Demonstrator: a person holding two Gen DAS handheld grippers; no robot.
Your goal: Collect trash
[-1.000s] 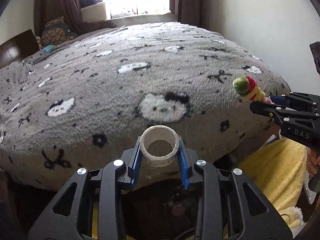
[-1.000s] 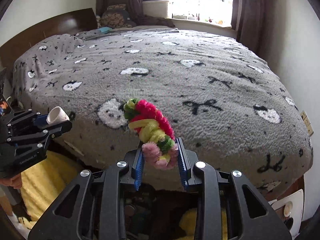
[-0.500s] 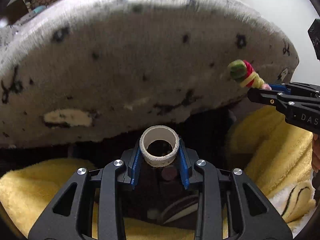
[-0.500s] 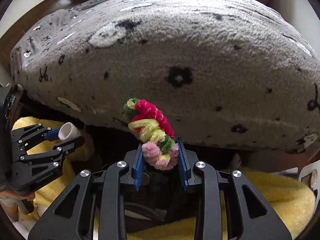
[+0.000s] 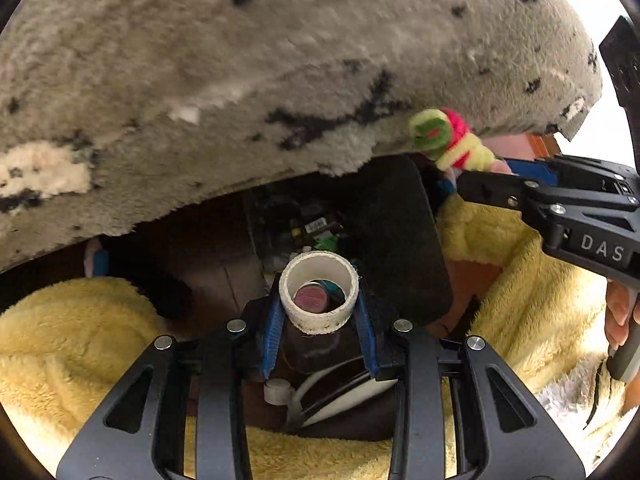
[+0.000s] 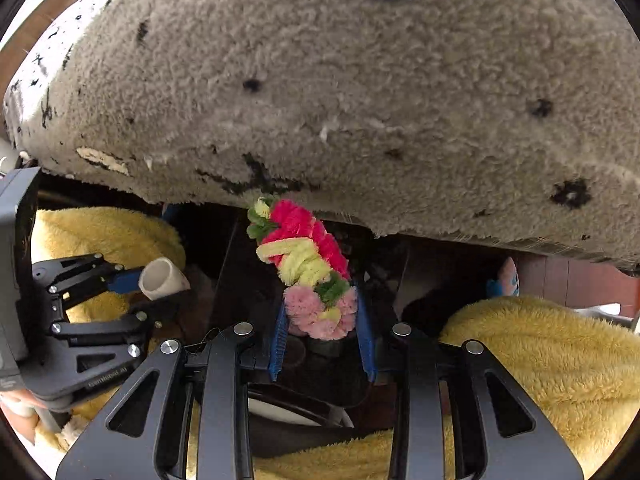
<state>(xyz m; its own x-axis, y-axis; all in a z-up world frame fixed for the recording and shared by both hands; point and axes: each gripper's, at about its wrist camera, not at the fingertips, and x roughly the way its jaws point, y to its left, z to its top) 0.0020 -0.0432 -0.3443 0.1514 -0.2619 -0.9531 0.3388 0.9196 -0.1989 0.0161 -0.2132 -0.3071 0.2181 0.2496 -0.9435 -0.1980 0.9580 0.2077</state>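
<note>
A short white cardboard ring (image 5: pixel 319 292) sits end-on between the blue pads of my left gripper (image 5: pixel 319 304), which is shut on it and points steeply down. Through the ring I see a pink round thing below. My right gripper (image 6: pixel 323 316) is shut on the pink end of a twisted bundle of red, yellow and green pipe cleaners (image 6: pixel 300 248). In the left wrist view the right gripper (image 5: pixel 476 178) comes in from the right with the bundle (image 5: pixel 446 140). The right wrist view shows the left gripper (image 6: pixel 134 292) at the left with the ring (image 6: pixel 162 278).
The grey fleece blanket (image 5: pixel 280 60) overhangs the bed edge above both grippers. Under it is a dark container with scraps (image 5: pixel 304 228) and a black lid (image 5: pixel 400 240). Yellow fluffy fabric (image 5: pixel 60 340) lies on both sides. A hand (image 5: pixel 618 312) holds the right gripper's handle.
Both grippers have dropped from above the bed to below its edge and tipped downward. The dark container has come into view. Each still holds its item.
</note>
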